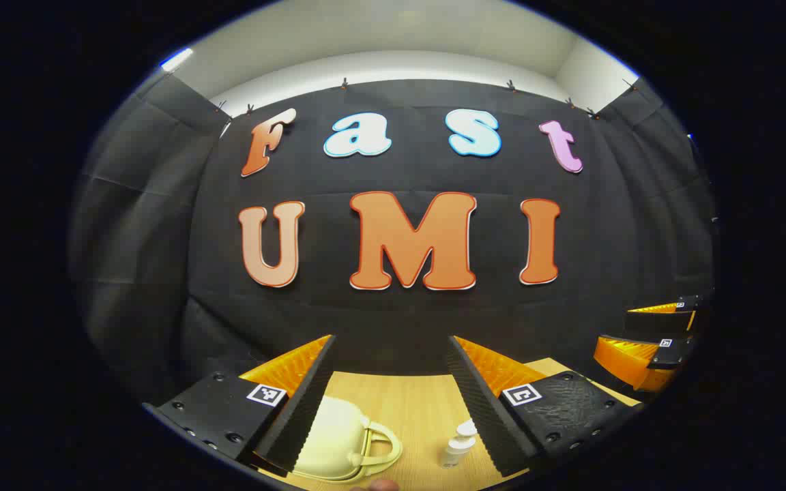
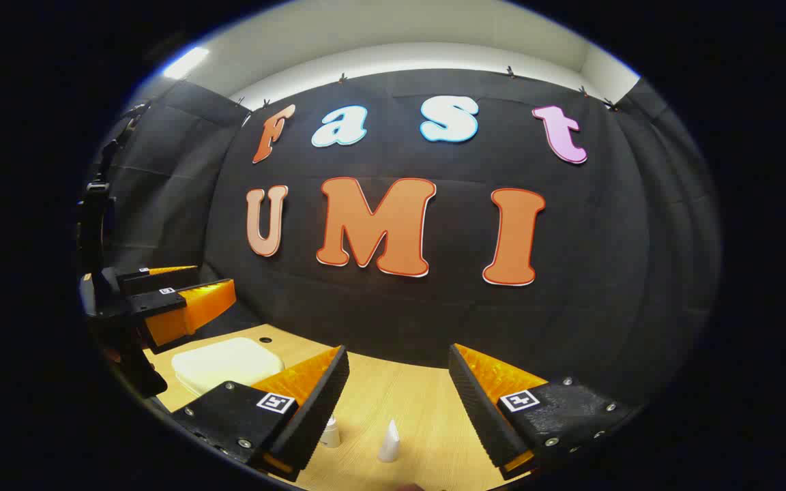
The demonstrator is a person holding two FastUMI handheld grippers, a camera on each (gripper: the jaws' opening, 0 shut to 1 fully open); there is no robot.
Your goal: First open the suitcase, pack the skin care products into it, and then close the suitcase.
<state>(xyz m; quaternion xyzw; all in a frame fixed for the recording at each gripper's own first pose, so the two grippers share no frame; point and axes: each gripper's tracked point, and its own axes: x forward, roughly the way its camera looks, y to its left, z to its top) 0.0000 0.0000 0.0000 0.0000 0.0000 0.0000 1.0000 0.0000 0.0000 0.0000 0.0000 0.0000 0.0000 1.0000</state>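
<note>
- Holding both tools above the wooden table (image 1: 420,402), we point each one at the black cloth wall (image 1: 400,314).
- We keep the left gripper (image 1: 391,382) with its fingers spread wide apart and nothing between them; it hovers clear of the table.
- We see the cream suitcase (image 1: 335,436) lying closed on the table below the left gripper, partly hidden behind that gripper's left finger, with its handle (image 1: 383,447) facing the near edge.
- We find a small white pump bottle (image 1: 458,447) standing upright just beside the suitcase, near the near edge (the right finger covers part of it).
- We keep the right gripper (image 2: 398,392) equally wide open and empty, also above the table.
- In the right gripper view, we note the suitcase (image 2: 226,361) toward the left edge of the table, with the left gripper (image 2: 175,296) hanging above it.
- Between the right gripper's fingers we see a white tube (image 2: 389,442) standing upright and a second small white bottle (image 2: 329,433) near it, both close to the near edge and apart from the suitcase.
</note>
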